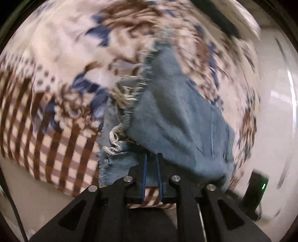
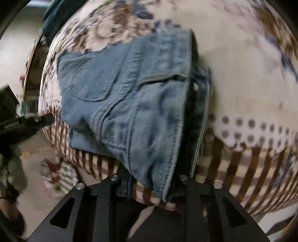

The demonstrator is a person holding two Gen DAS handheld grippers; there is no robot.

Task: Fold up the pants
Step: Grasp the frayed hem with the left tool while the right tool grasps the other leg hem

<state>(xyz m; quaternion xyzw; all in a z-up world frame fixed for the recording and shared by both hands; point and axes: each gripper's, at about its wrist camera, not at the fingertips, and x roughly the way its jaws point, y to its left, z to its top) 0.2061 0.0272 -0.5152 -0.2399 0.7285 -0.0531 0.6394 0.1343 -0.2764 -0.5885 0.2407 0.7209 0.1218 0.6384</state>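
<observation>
The pants are faded blue jeans on a patterned cloth. In the left wrist view my left gripper [image 1: 151, 158] is shut on the frayed leg hem of the jeans [image 1: 167, 119], which drape away from the fingers. In the right wrist view my right gripper [image 2: 154, 182] is shut on the waistband end of the jeans [image 2: 130, 96], with a back pocket [image 2: 89, 80] facing up. The cloth hides the right fingertips. Both views are blurred by motion. The left gripper [image 2: 37, 120] shows at the left edge of the right wrist view.
The jeans hang over a table covered by a cream cloth with brown and blue flowers and a brown checked border [image 1: 55, 145], also seen in the right wrist view [image 2: 251, 74]. A pale floor [image 1: 275, 93] lies beyond the table edge. A dark garment [image 2: 54, 16] lies at the far edge.
</observation>
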